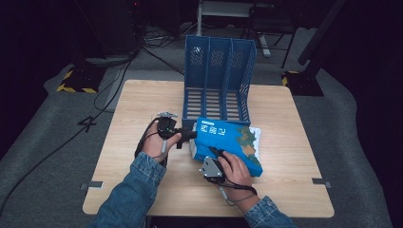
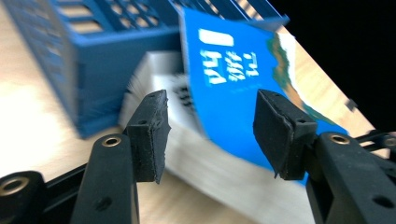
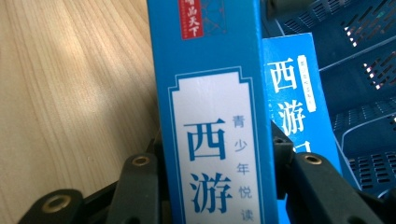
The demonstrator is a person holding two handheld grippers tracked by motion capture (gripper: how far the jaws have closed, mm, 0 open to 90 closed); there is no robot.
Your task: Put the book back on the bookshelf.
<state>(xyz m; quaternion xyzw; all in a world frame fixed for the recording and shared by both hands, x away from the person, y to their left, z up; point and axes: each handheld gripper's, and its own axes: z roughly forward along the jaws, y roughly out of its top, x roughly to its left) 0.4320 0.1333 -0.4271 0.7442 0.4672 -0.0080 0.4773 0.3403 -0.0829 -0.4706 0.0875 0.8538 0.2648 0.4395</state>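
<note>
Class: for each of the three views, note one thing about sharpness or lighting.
High view: the wooden table is lit while the surrounding room falls dark. Left gripper view: the blue book and the blue file rack are smeared with blur. Right gripper view: the book's spine is crisp, its print readable.

Denim sleeves (image 1: 128, 197); black tool (image 2: 210, 135), brass screws.

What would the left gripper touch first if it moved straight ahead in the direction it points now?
Most likely the blue book. The left gripper is open and aimed at its white page edge, with the blue file rack just behind; depth is unclear in this blurred view.
</note>
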